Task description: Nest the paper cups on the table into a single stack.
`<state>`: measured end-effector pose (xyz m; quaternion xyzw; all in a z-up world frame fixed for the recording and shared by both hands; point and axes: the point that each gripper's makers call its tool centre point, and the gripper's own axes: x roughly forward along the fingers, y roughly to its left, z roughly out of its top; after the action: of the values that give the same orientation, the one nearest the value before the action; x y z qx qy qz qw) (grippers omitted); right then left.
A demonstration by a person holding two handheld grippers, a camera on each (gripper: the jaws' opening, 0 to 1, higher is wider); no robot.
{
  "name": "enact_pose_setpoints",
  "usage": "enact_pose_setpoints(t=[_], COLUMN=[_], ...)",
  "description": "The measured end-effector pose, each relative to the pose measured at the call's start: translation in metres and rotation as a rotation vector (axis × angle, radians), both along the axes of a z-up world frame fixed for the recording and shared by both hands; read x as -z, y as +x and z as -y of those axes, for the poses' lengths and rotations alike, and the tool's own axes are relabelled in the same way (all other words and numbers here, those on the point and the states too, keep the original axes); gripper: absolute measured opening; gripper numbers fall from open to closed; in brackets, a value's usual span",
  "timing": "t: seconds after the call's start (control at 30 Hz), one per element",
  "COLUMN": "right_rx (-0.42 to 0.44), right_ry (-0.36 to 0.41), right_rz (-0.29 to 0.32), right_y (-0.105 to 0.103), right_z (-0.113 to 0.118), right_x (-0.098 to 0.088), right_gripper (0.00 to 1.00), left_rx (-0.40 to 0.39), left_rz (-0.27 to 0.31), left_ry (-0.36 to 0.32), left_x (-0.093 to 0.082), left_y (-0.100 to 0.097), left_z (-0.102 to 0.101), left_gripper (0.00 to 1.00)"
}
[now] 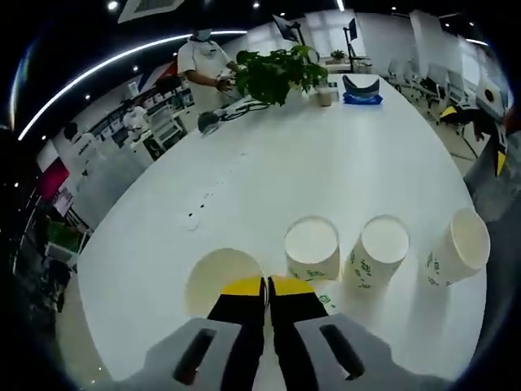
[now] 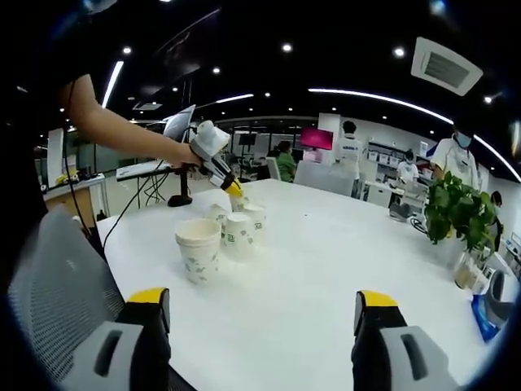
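Note:
Several white paper cups with green print stand in a row on the white table. In the left gripper view my left gripper is shut on the right rim of the nearest cup, one jaw inside its mouth and one outside. Three more cups stand open to its right. In the right gripper view the same row of cups sits at the table's left end, and the left gripper, held in a hand, touches the farthest one. My right gripper is open over bare table, well short of the cups.
A potted plant and a blue object stand at the table's far end. People stand and sit beyond the table. A grey mesh chair is by the near-left table edge. Desks and monitors fill the background.

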<state>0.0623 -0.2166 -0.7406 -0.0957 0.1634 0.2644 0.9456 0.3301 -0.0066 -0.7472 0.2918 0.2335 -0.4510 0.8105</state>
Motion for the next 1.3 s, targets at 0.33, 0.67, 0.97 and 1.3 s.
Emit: enact_pose_setpoints(t=[0.33,0.67,0.97,1.3], right_rx=[-0.008,-0.023,-0.036,-0.051], right_ry=[0.007,0.017,0.017,0.003], right_rz=[0.001,0.006,-0.001,-0.010], right_y=[-0.001,-0.001,-0.002,-0.003], right_z=[-0.002,-0.005,-0.008,-0.010], right_x=[0.000,-0.001,0.000,0.003], right_gripper=[0.98,1.00,1.00,1.00], left_rx=[-0.003,0.065,0.127,0.222], left_rz=[-0.016,-0.024,-0.030,-0.050], left_ry=[-0.033,-0.038,-0.025,-0.032], left_x=[-0.038,-0.067,-0.087,-0.098], left_y=[-0.020,-0.055,-0.098,-0.150], left_z=[-0.007,-0.001,0.009,0.035], left_gripper=[0.00,0.00,0.00,0.00])
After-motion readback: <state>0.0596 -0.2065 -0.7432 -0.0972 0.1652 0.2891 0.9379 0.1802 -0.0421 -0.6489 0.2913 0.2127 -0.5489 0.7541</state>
